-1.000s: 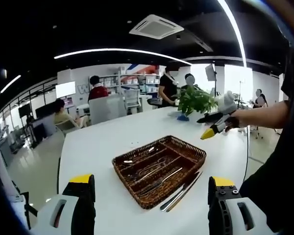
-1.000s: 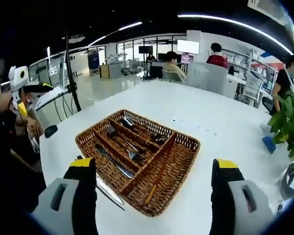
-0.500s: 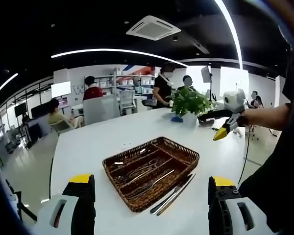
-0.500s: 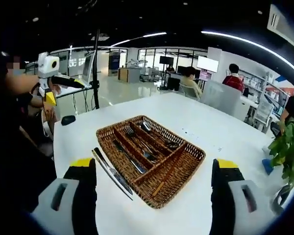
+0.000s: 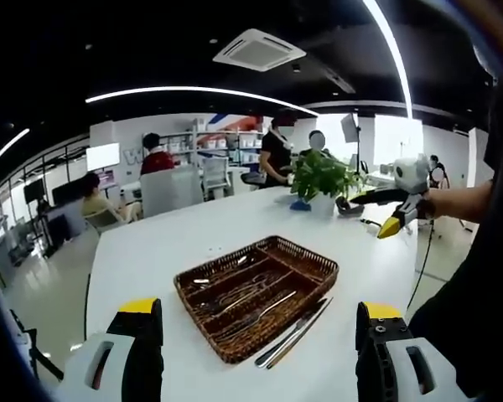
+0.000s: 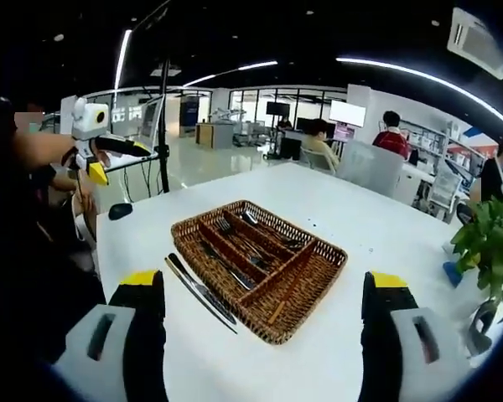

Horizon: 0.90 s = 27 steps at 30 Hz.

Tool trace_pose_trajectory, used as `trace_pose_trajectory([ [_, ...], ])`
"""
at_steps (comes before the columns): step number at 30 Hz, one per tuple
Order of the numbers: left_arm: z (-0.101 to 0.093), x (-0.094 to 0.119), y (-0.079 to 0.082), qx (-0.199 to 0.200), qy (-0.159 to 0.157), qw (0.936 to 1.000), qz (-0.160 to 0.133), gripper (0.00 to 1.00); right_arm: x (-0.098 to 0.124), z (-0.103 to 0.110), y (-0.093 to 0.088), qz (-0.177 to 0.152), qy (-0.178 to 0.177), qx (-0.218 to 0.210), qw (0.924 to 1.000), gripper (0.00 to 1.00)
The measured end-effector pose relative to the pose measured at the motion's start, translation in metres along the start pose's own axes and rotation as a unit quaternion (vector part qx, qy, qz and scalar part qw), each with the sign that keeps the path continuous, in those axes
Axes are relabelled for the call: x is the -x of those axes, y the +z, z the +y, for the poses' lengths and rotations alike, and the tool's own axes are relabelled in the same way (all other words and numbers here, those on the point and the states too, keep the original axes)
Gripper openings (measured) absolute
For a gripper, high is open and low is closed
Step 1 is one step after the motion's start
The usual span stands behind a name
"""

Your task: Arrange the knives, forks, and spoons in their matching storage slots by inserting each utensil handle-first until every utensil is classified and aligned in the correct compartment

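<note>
While both grippers hung above the white table (image 6: 377, 226), the left gripper (image 5: 256, 356) and the right gripper (image 6: 264, 356) gaped with nothing held; beyond lay two knives (image 6: 201, 291) — just beside the wicker cutlery tray (image 6: 306, 289) holding utensils — then a potted plant (image 5: 321, 174).

A basket (image 5: 314, 261) (image 6: 323, 266) sits on a table (image 5: 168, 239) (image 6: 386, 226), with forks (image 6: 235, 239) and spoons (image 6: 268, 230) lying in its long slots. Two knives (image 5: 292, 333) (image 6: 201, 289) lie on the table just beside the basket's edge, on the side nearer the person, roughly parallel to that edge. In the left gripper view a potted plant (image 5: 321, 176) stands on the table beyond the basket, and people sit and stand behind the table's far end; in the right gripper view the plant (image 6: 490, 243) is off to the basket's right.
</note>
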State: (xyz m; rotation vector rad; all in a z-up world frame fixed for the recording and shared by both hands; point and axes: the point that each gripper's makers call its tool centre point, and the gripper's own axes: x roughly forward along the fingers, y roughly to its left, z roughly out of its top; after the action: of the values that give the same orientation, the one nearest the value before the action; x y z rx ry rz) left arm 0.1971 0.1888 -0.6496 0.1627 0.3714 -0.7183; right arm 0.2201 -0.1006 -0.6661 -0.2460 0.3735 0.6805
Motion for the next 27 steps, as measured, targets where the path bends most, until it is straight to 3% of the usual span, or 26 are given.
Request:
trace_pose_trajectory([
  [12, 0.000, -0.010, -0.007, -0.014, -0.009, 0.9998, 0.010, 1.00, 0.007, -0.009, -0.003, 0.004, -0.016, -0.003, 0.9999, 0.99],
  [15, 0.003, -0.016, -0.018, -0.038, -0.009, 0.9986, 0.035, 0.94, 0.009, -0.010, -0.004, 0.003, -0.017, -0.006, 0.9998, 0.99],
  [20, -0.002, -0.029, -0.032, -0.045, -0.035, 0.9970, 0.051, 0.92, 0.013, -0.010, -0.006, 0.005, -0.021, -0.008, 0.9997, 0.99],
  [23, -0.007, -0.038, -0.053, -0.053, -0.060, 0.9932, 0.084, 0.90, 0.017, -0.011, -0.009, 0.005, -0.026, -0.010, 0.9996, 0.99],
  [27, -0.011, -0.052, -0.071, -0.056, -0.075, 0.9904, 0.101, 0.90, 0.022, -0.013, -0.012, 0.005, -0.032, -0.013, 0.9994, 0.99],
])
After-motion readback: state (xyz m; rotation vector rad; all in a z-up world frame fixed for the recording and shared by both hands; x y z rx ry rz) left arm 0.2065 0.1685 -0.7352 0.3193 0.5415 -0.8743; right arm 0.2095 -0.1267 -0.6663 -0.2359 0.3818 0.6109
